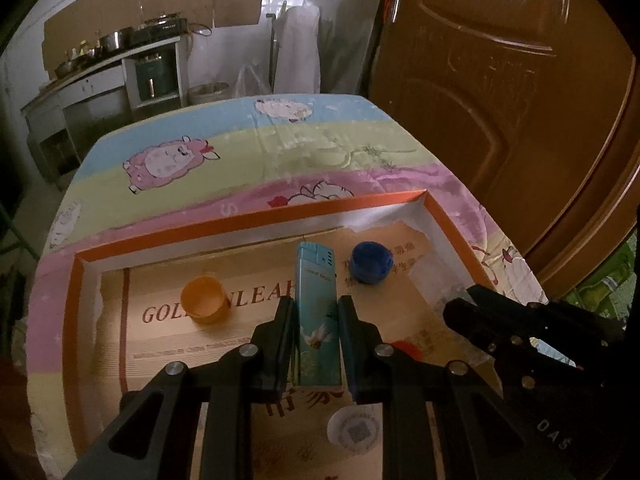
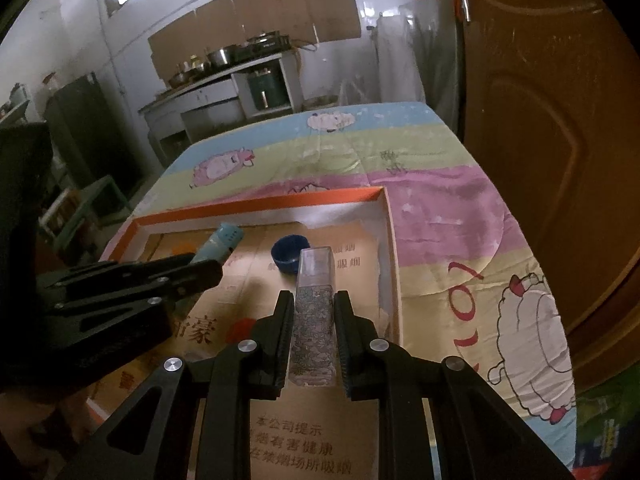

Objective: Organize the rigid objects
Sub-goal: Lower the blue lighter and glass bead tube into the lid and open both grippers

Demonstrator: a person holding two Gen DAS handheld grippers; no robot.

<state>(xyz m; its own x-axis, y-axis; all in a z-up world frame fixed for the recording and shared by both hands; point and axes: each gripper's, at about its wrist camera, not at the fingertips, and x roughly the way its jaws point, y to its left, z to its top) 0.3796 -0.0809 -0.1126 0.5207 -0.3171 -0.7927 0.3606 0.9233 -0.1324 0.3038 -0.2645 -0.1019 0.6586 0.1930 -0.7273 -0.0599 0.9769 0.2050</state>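
your left gripper [image 1: 316, 308] is clamped on a teal lighter [image 1: 318, 320], both pads pressed against its long sides, with the lighter's cap end sticking out forward past the fingertips. your right gripper [image 2: 314, 304] is closed the same way on a clear rectangular lighter with a floral print [image 2: 314, 320], its transparent top end reaching out beyond the fingers [image 2: 285, 320].

both of your grippers point steeply down over a shallow cardboard tray with an orange rim [image 1: 256, 216], which sits on a table covered by a pastel cloth printed with cartoon sheep [image 1: 240, 148]. the tray floor is lined with flattened printed cardboard.

inside the tray, an orange bottle cap [image 1: 204, 299] lies to the left of the teal lighter, open side up as far as you can see. a blue bottle cap [image 1: 371, 262] sits to the lighter's right, near the far right corner of the tray; in the right wrist view its hollow side faces up, just beyond the tip of the clear lighter. a bit of something red [image 1: 406, 350] shows on the tray floor between your two grippers, mostly hidden by the right one.

behind the table stand a kitchen counter with metal pots [image 2: 224, 56] and a brown wooden door [image 2: 552, 140] on the right.
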